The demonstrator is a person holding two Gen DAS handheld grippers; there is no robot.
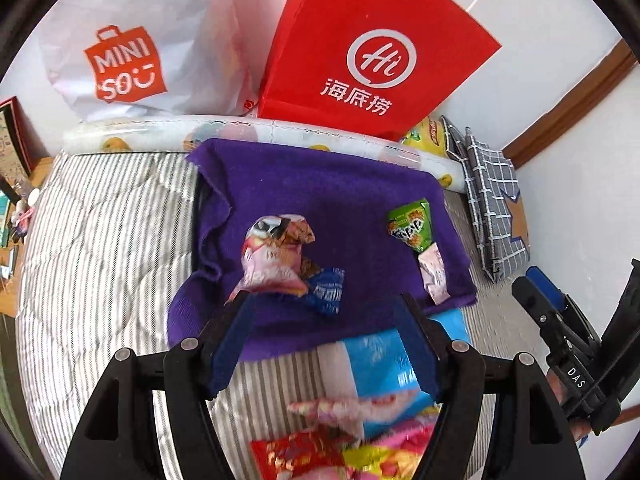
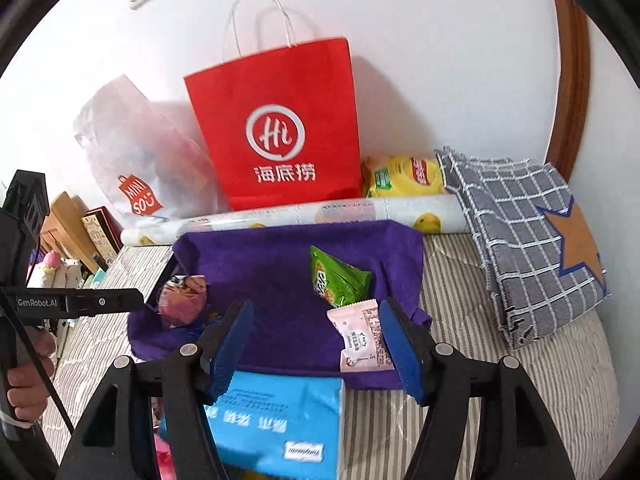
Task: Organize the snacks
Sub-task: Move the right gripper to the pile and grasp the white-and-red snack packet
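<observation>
Lying on the purple cloth (image 2: 280, 264) are a green packet (image 2: 338, 280), pink sachet (image 2: 362, 334) and pink wrapper (image 1: 272, 260); more snacks (image 1: 340, 452) wait nearer. Left gripper (image 1: 326, 344) and right gripper (image 2: 316, 344) stand spread, empty.

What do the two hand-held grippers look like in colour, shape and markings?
The left hand-held gripper and the right hand-held gripper look alike: black angular frames with triangular cut-outs, silver round pivot bolts and two flat fingers lined with blue pads. One black body carries white "DAS" lettering, the other "GenRobot.AI" beside a thin black cable. No sleeve is visible.
</observation>
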